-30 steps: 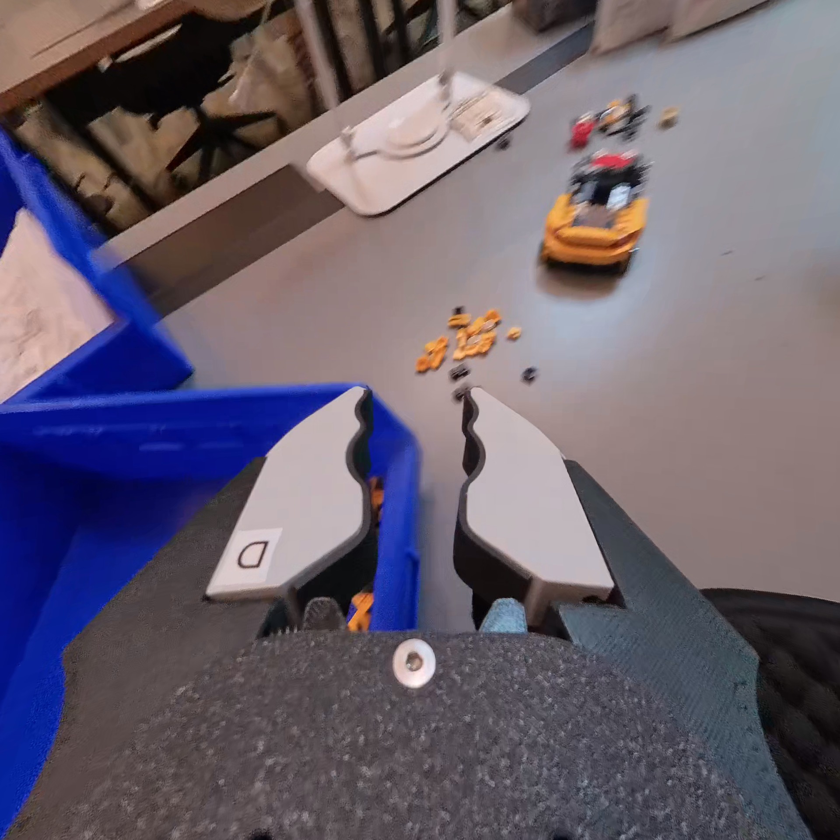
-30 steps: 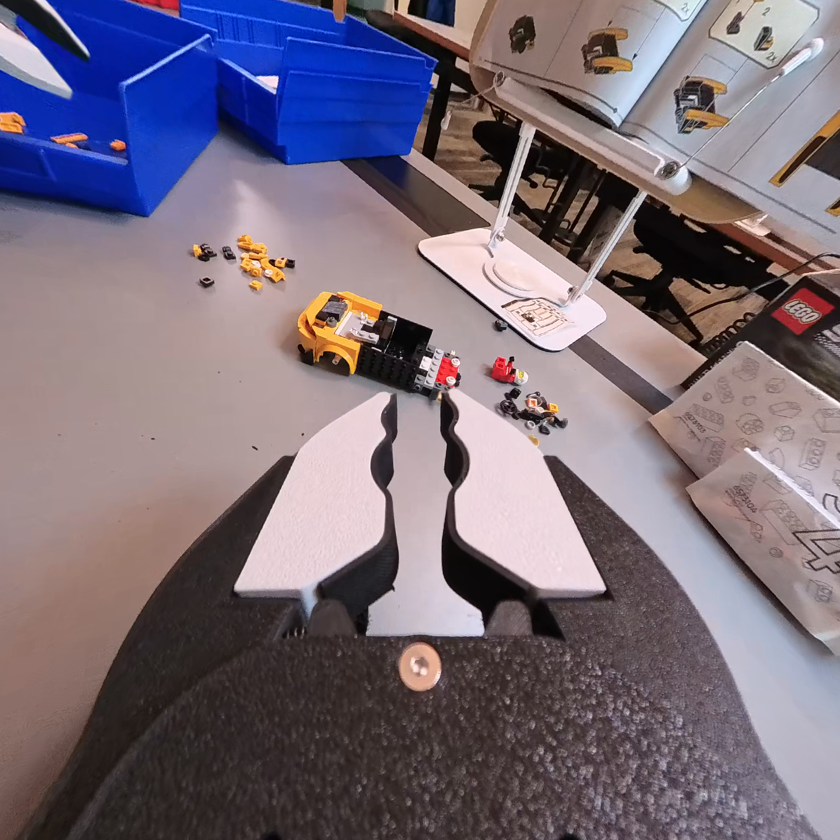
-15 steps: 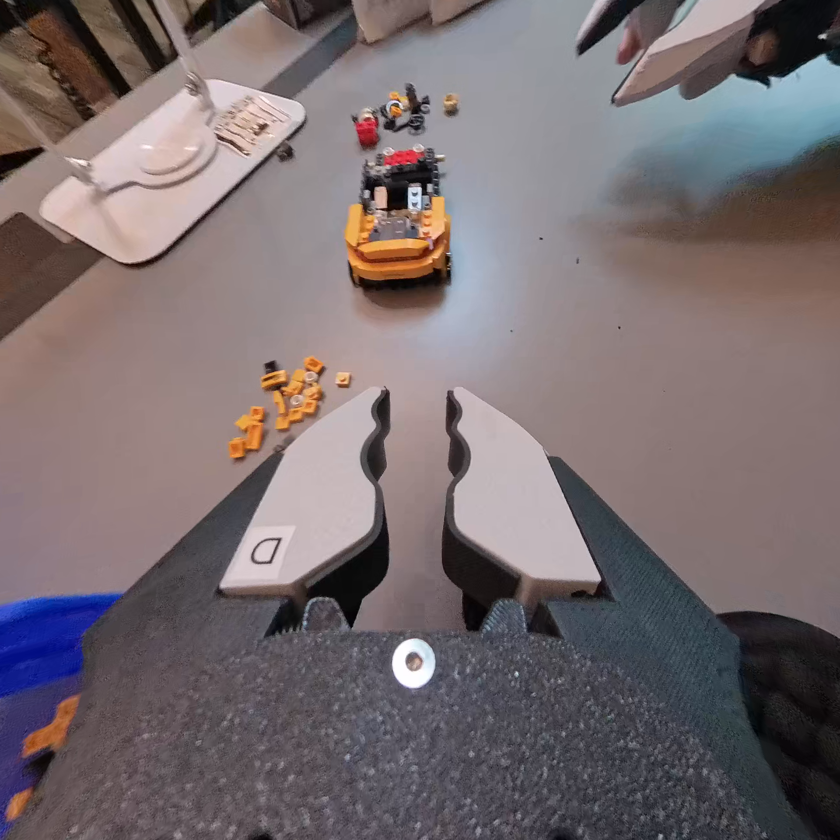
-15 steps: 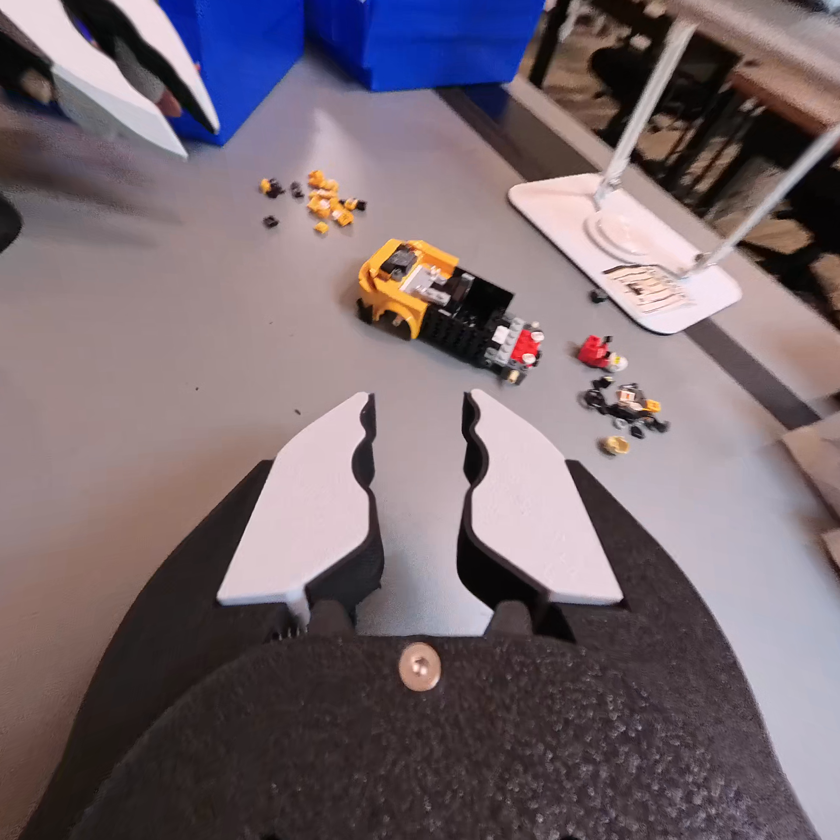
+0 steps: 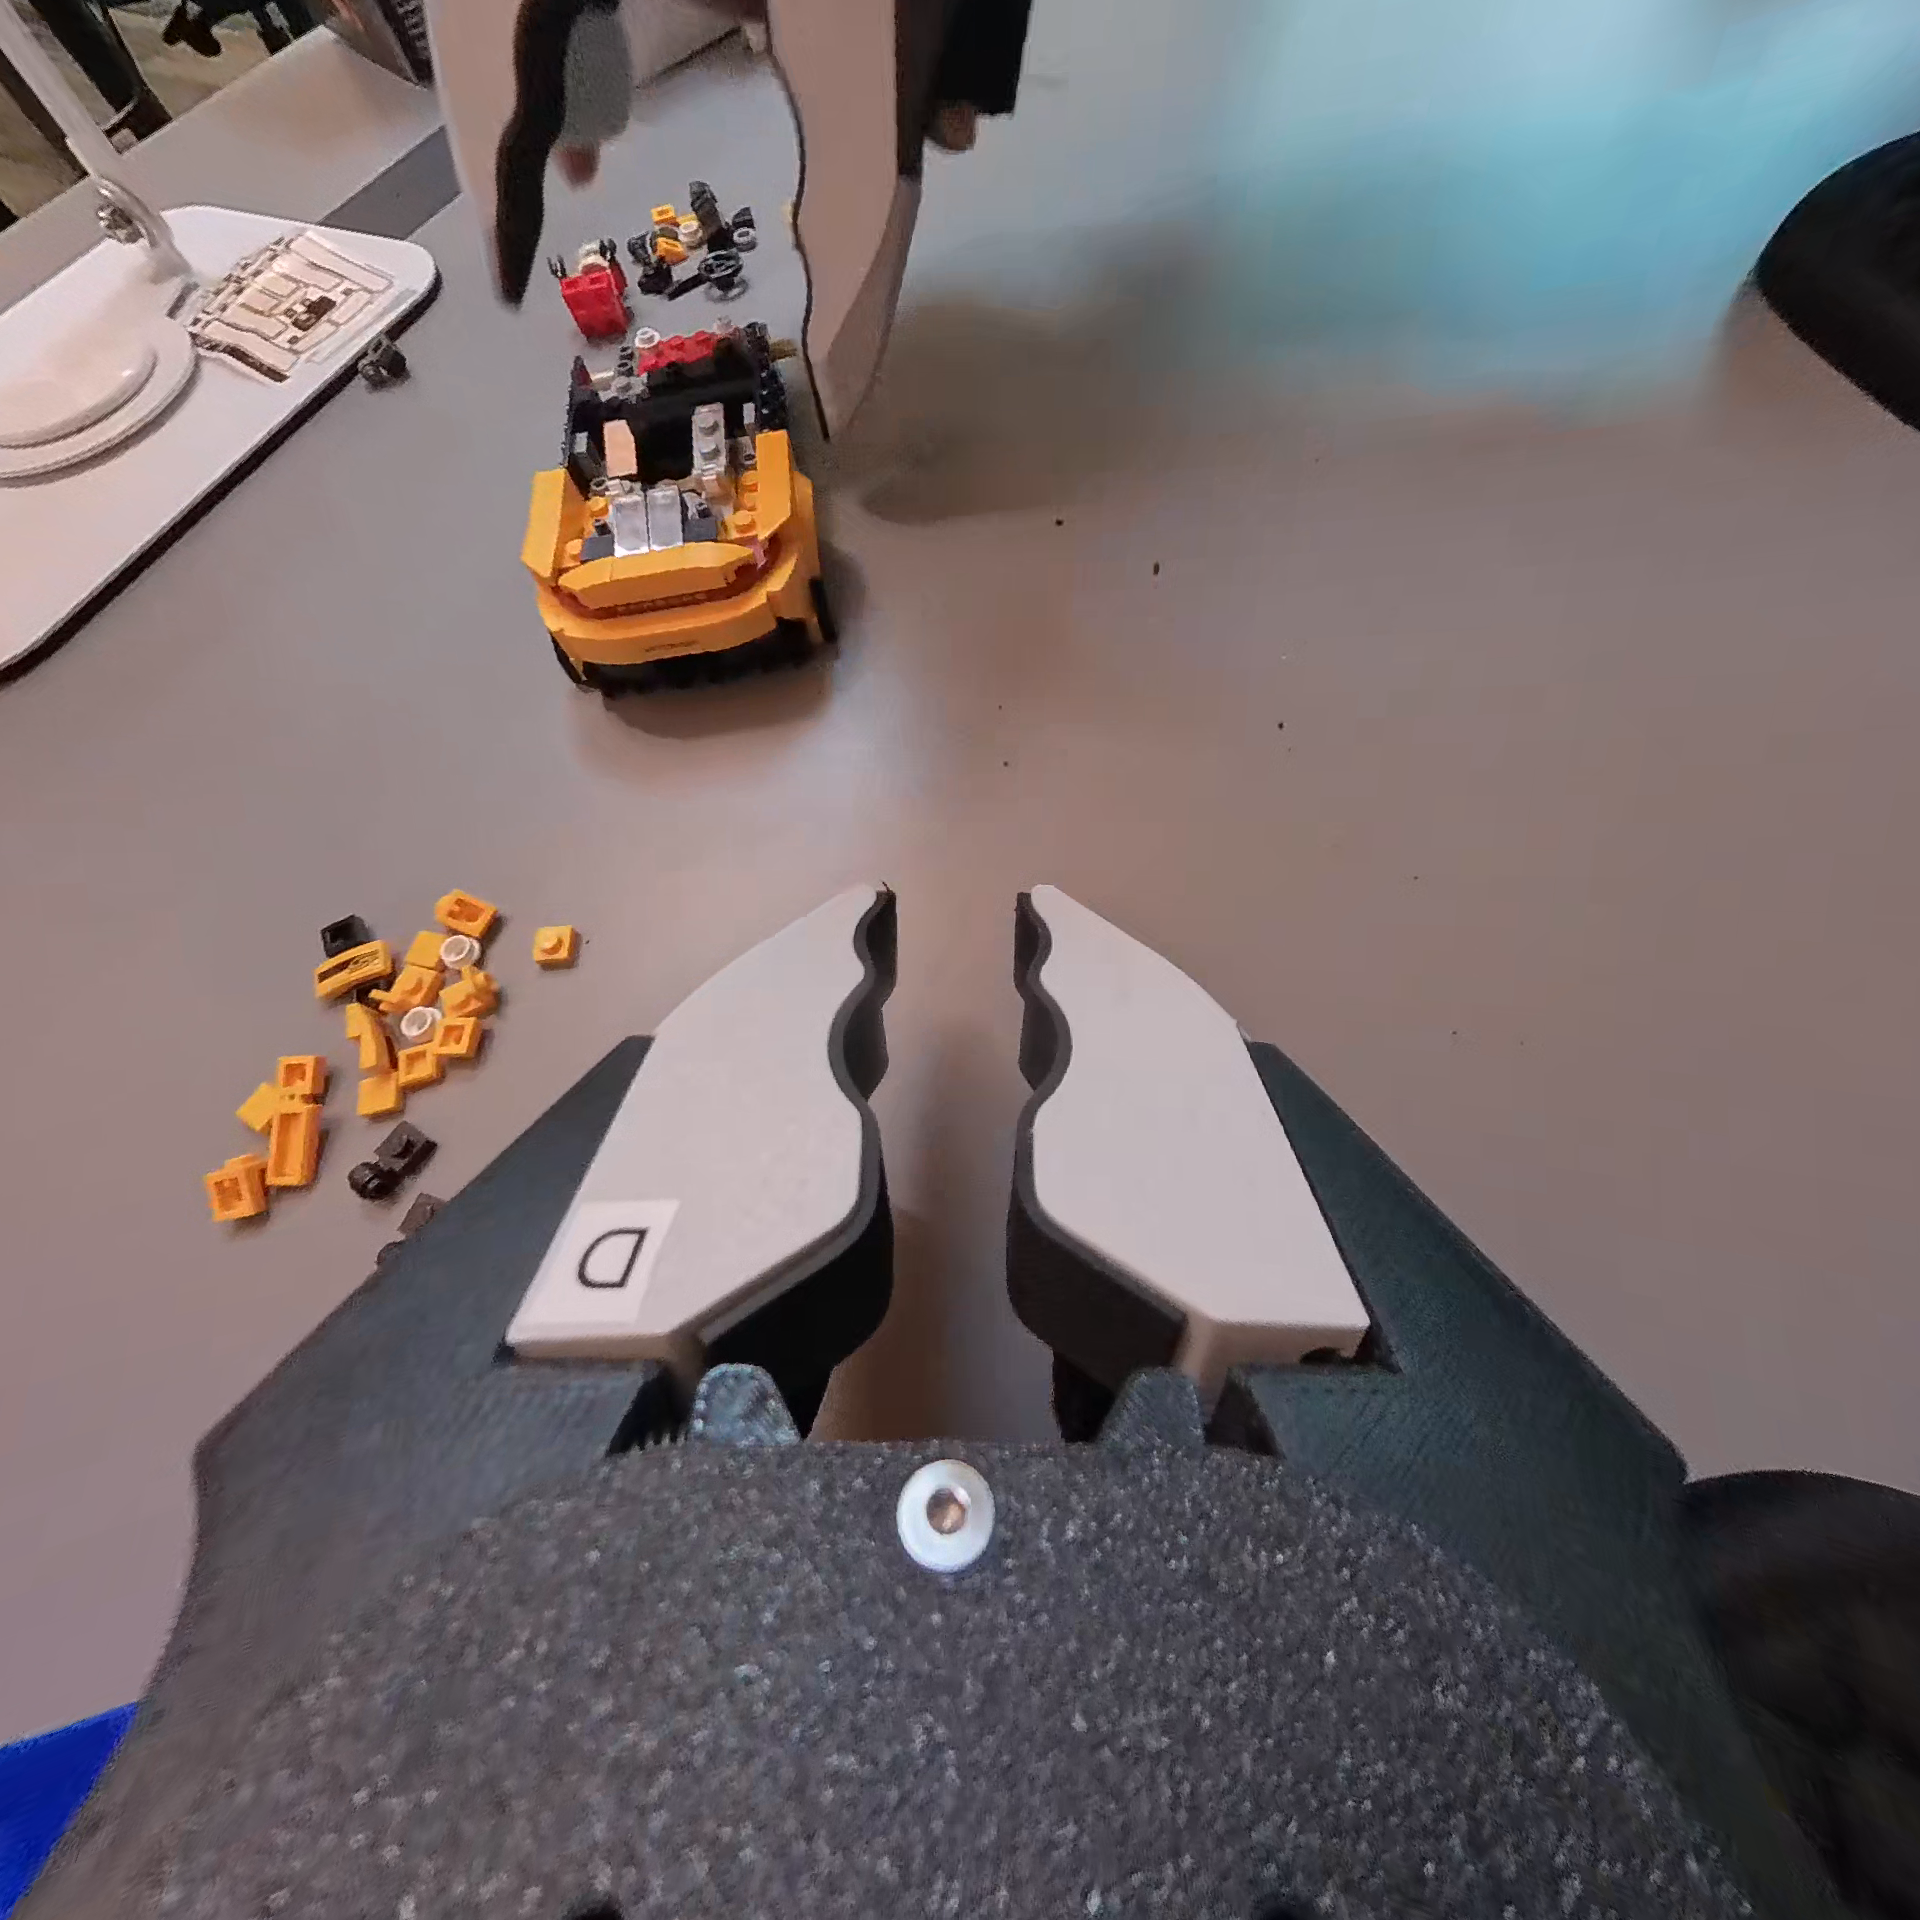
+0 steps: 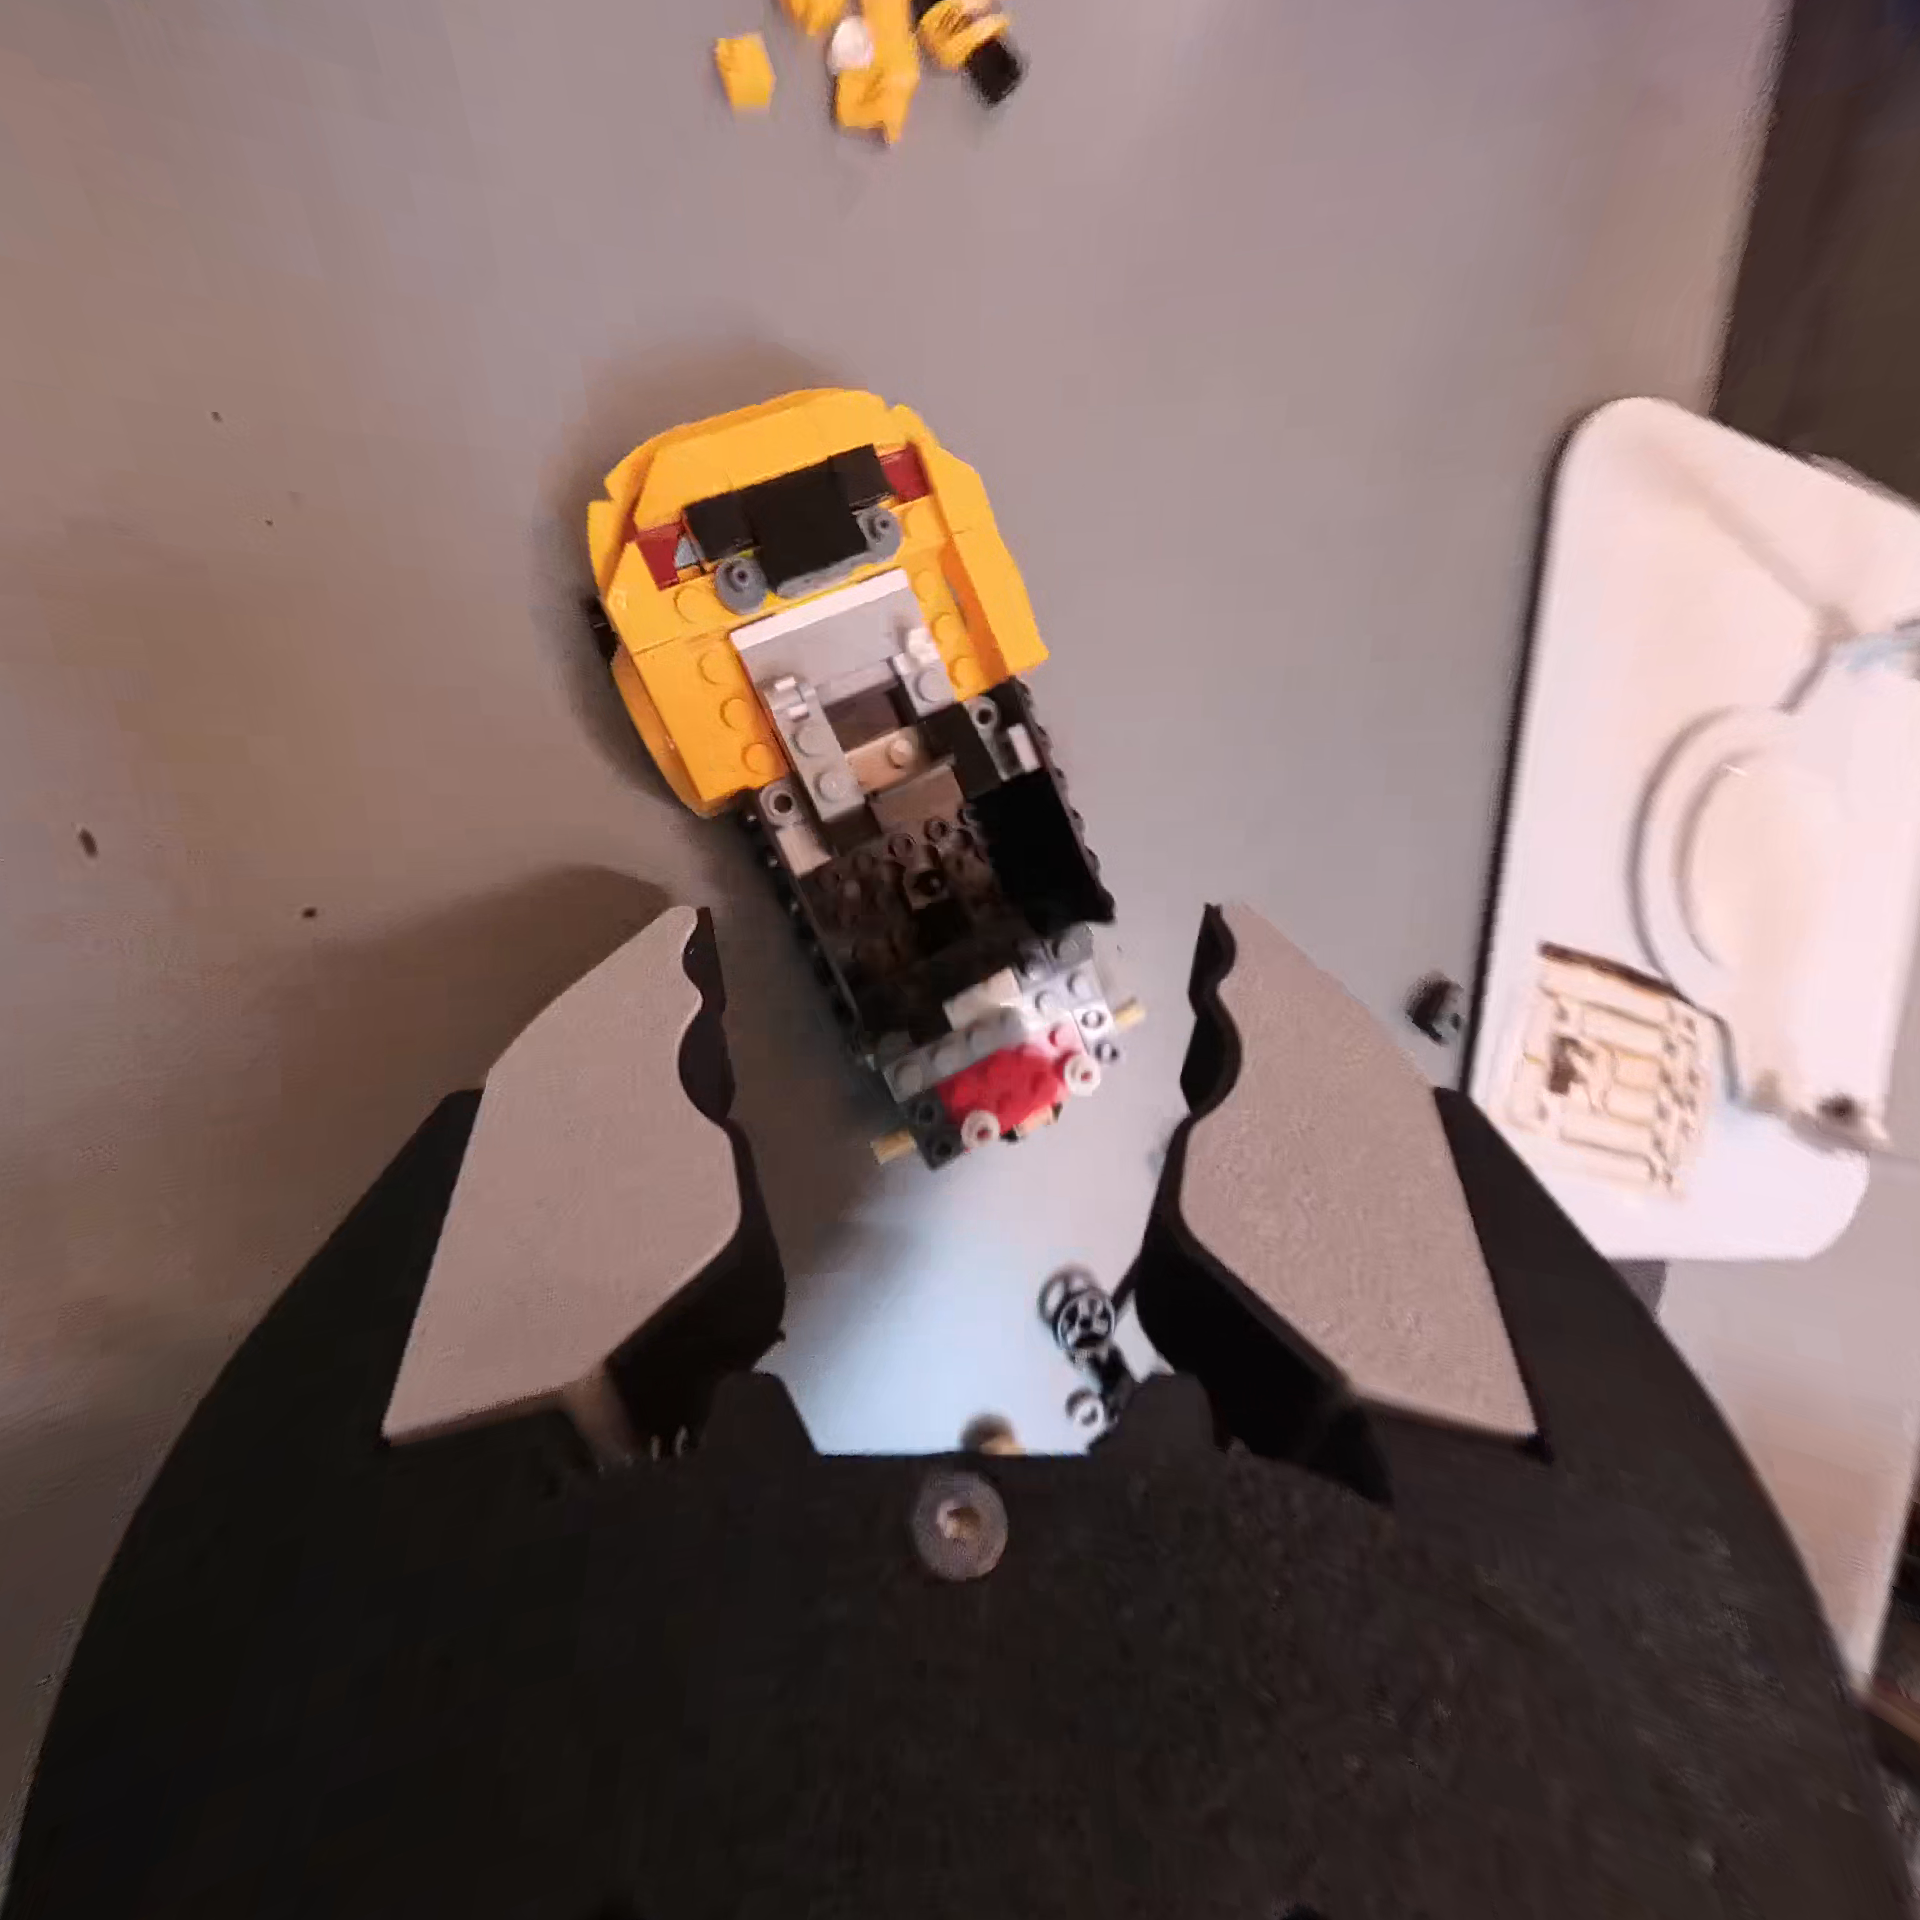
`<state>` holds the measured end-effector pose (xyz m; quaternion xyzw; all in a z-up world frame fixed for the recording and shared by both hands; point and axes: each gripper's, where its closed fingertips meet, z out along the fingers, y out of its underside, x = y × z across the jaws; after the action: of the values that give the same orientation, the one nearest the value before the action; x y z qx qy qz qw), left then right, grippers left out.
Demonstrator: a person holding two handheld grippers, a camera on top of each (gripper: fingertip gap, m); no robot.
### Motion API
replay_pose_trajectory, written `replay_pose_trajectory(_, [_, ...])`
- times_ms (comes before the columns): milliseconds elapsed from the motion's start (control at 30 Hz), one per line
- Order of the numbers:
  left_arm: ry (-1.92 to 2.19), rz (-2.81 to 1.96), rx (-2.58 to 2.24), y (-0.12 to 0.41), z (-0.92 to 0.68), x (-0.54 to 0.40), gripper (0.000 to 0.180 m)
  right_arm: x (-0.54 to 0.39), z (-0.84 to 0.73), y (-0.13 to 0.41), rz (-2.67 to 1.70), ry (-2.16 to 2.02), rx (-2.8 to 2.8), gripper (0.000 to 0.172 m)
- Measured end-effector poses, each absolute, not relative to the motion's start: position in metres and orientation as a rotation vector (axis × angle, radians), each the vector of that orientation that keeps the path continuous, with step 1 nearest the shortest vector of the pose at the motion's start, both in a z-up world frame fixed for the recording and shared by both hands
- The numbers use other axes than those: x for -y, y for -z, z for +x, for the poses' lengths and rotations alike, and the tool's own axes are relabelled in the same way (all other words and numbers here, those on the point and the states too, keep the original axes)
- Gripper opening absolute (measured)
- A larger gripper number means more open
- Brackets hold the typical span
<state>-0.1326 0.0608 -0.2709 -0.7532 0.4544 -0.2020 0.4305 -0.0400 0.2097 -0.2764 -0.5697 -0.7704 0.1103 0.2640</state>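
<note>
A partly built yellow and black brick car (image 5: 665,582) stands on the grey table (image 5: 1351,831). My left gripper (image 5: 956,899) hovers over bare table a short way before the car. Its fingers stand a little apart with nothing between them. My right gripper (image 6: 956,920) is wide open above the car (image 6: 810,644). The car's black and red end lies between its fingers, which do not touch it. In the left wrist view, the right gripper's fingers (image 5: 842,156) straddle the car's far end.
A pile of small orange and black pieces (image 5: 384,1039) lies left of my left gripper and also shows in the right wrist view (image 6: 862,62). Red and dark small parts (image 5: 665,249) lie beyond the car. A white stand base (image 5: 125,343) is at the left. A blue bin corner (image 5: 52,1808) is near.
My right gripper has opened wide and come down over the car's black and red end. My left gripper has swung away from the blue bin toward the car, its fingers drawing closer together.
</note>
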Motion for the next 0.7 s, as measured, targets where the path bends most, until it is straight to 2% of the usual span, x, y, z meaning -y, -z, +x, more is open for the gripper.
replay_pose_trajectory(67, [0.521,-1.872,-1.11,0.269,-0.133,-0.063,0.022,-0.207,-0.046,0.289,-1.552,-0.308,2.187,0.084])
replay_pose_trajectory(167, [0.552,-1.878,-1.061,0.264,-0.135,-0.064,0.022,-0.205,-0.045,0.293,-1.605,-0.321,2.216,0.068])
replay_pose_trajectory(333, [0.601,-1.857,-1.0,0.253,-0.139,-0.066,0.015,-0.194,-0.016,0.292,-1.914,-0.165,1.932,0.067])
replay_pose_trajectory(467, [0.625,-1.812,-0.966,0.244,-0.138,-0.07,0.014,-0.156,0.011,0.287,-2.246,-0.267,1.453,0.066])
replay_pose_trajectory(633, [0.607,-1.742,-0.897,0.224,-0.136,-0.085,0.016,-0.13,0.022,0.291,-2.157,-0.171,1.377,0.066])
replay_pose_trajectory(700, [0.568,-1.7,-0.892,0.208,-0.138,-0.09,0.018,-0.131,0.016,0.283,-2.114,-0.244,1.354,0.075])
